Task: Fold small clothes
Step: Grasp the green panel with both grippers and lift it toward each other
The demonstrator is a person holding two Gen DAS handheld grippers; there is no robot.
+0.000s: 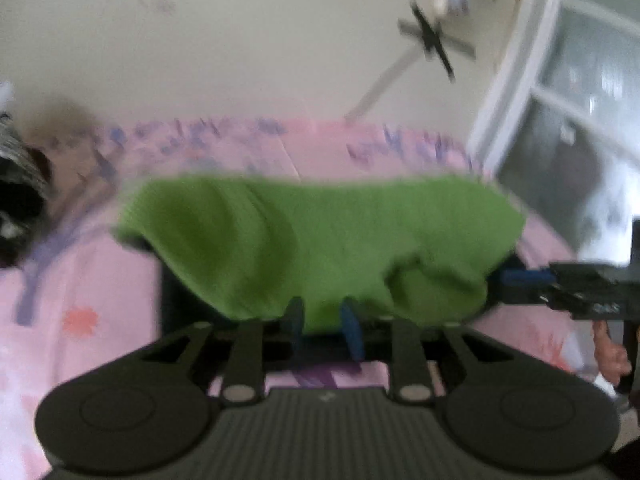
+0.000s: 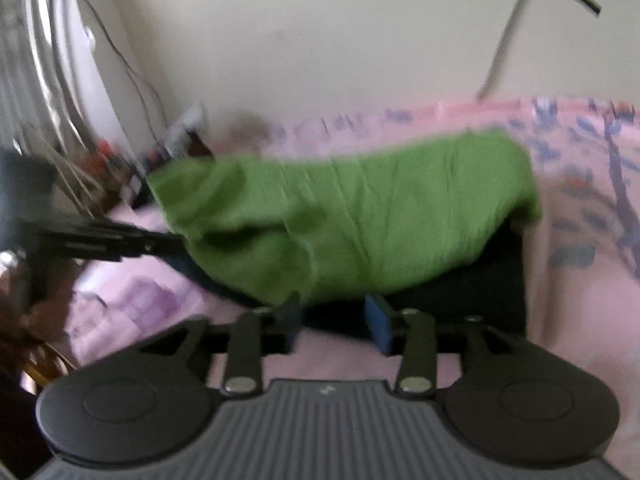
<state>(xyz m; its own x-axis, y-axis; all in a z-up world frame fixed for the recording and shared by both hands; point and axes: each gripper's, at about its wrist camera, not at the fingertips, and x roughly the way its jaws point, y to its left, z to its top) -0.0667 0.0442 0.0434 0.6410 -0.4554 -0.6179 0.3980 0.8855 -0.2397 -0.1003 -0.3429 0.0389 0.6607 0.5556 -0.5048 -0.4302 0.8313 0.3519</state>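
A green garment (image 1: pixel 320 236) lies draped over a dark flat thing (image 1: pixel 176 292) on a pink patterned bedsheet (image 1: pixel 80 280). My left gripper (image 1: pixel 324 326) is at its near hem, jaws a little apart, with the hem's edge between the blue pads and no visible pinch. In the right wrist view the same green garment (image 2: pixel 360 216) covers the dark thing (image 2: pixel 480 292). My right gripper (image 2: pixel 336 324) stands open just short of the hem, nothing between its fingers. Each gripper also shows in the other's view, at the garment's side: the right gripper (image 1: pixel 524 278) and the left gripper (image 2: pixel 160 244). Both views are blurred.
A cream wall backs the bed. A tripod stand (image 1: pixel 432 40) leans by it, next to a white glazed door frame (image 1: pixel 532 92). Cables and small clutter (image 2: pixel 120 160) sit at the bed's far left corner. A black-and-white bundle (image 1: pixel 20 184) lies at the left edge.
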